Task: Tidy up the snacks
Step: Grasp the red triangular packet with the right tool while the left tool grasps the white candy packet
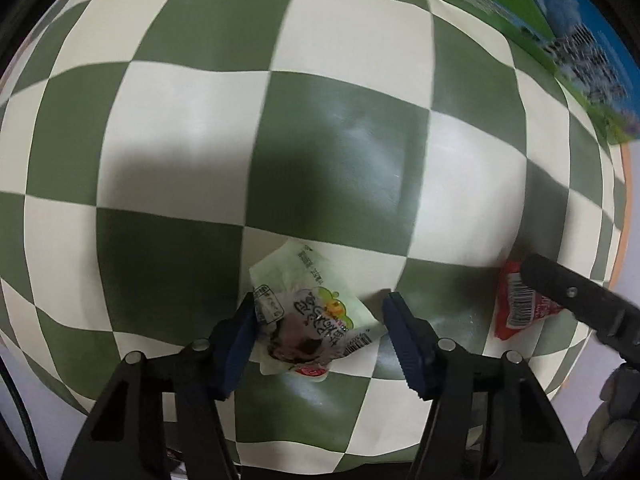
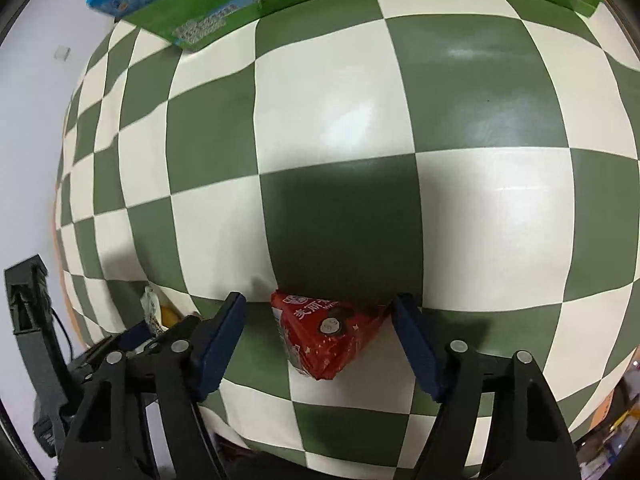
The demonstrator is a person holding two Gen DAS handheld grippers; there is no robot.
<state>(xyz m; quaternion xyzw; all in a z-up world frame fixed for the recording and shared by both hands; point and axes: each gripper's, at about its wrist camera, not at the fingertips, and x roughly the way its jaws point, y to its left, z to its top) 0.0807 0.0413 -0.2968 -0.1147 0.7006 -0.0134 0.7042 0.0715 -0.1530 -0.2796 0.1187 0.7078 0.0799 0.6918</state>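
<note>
A white and green snack packet [image 1: 308, 328] lies on the checkered tablecloth [image 1: 200, 140] between the fingers of my left gripper [image 1: 320, 304]. The left pad touches its edge; the right pad stands apart from it, so the jaws are open around it. A red triangular snack packet [image 2: 324, 332] lies between the fingers of my right gripper [image 2: 320, 302], which is open too, with a gap on the left side and its right corner close to the right pad. The left wrist view shows the red packet [image 1: 516, 304] at the right, under a finger of the right gripper.
A large green and blue printed carton [image 2: 224, 12] stands at the far side of the table, also visible top right in the left wrist view as the carton [image 1: 560, 28]. The tablecloth's edge [image 2: 68, 208] runs down the left, with a black device [image 2: 28, 292] beside it.
</note>
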